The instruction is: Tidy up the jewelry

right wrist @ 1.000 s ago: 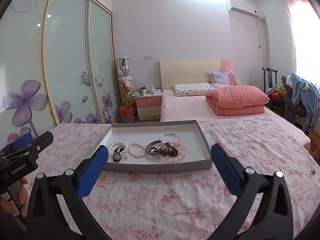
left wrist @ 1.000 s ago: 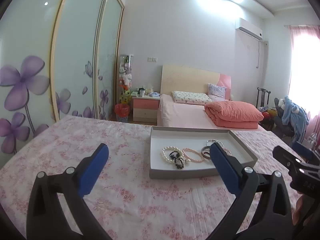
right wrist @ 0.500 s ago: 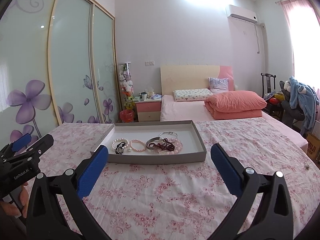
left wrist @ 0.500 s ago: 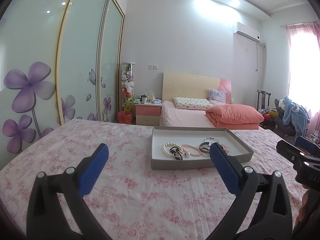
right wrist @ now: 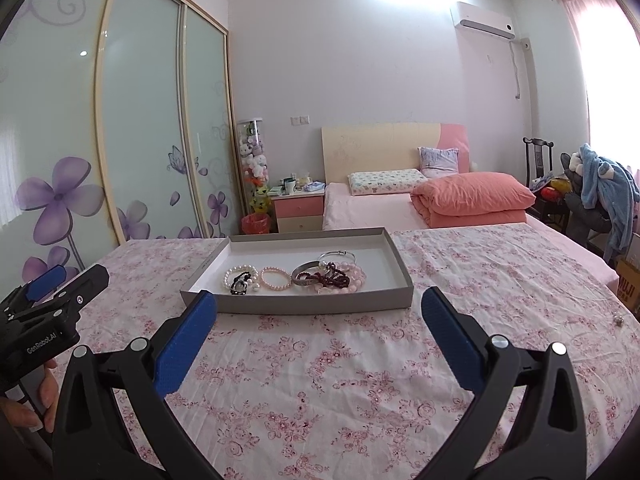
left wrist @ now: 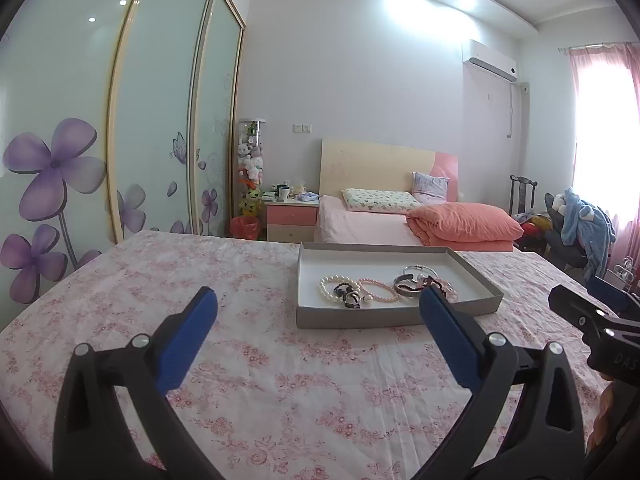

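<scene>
On the flowered cloth, the left gripper [left wrist: 318,314] and right gripper [right wrist: 319,314] both gape empty and have drawn back — the tray [right wrist: 400,304] looks farther now. All jewelry [right wrist: 296,278] lies inside it — either sorted already, or waiting.

Pink floral cloth [right wrist: 360,380] covers the whole lower frame. Left side is a sliding wardrobe [right wrist: 120,140] with frosted doors and big purple flowers. Center back there's a bed [right wrist: 372,204] with a folded coral duvet [right wrist: 474,196], plus a pink nightstand [right wrist: 298,210] left of it. Air conditioner [right wrist: 482,20] sits upper right, and a blue plush robe [right wrist: 608,188] hangs over a chair at the right edge.
</scene>
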### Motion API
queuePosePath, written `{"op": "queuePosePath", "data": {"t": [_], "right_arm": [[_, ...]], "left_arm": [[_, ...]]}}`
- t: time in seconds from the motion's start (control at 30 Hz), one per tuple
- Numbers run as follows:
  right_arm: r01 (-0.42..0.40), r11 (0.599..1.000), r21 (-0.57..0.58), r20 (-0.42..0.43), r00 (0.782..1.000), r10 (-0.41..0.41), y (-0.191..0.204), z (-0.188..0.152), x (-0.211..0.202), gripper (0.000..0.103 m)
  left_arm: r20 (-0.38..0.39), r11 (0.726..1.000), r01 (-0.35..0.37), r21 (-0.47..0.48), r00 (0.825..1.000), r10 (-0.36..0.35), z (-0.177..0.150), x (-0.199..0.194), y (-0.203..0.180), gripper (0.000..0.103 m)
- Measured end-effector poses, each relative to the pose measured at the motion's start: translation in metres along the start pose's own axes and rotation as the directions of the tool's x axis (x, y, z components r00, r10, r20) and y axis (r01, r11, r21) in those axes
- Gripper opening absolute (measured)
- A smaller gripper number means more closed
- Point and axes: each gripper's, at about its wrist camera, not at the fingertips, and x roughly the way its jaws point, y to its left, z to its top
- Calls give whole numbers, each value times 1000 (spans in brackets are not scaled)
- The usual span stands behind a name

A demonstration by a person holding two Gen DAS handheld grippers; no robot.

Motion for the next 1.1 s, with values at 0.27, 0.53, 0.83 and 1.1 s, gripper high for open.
{"op": "queuePosePath", "data": {"t": [0.27, 0.53, 0.83, 1.1], "right_arm": [[-5, 1000, -1, -1, 1000, 5, 0, -1, 0, 101], [-6, 1000, 0, -2, 1000, 6, 0, -1, 0, 101], [-6, 1000, 1, -2, 1000, 6, 1, -1, -1, 101], [-6, 1000, 1, -2, 1000, 6, 0, -1, -1, 101]], "left_arm": [[-3, 1000, 5, -4, 1000, -5, 0, 0, 0, 99], [-2, 1000, 7, -2, 1000, -7, 0, -1, -1, 99], [-3, 1000, 8, -4, 1000, -8, 0, -2, -2, 99], [-2, 1000, 8, -3, 1000, -8, 0, -2, -2, 99]]}}
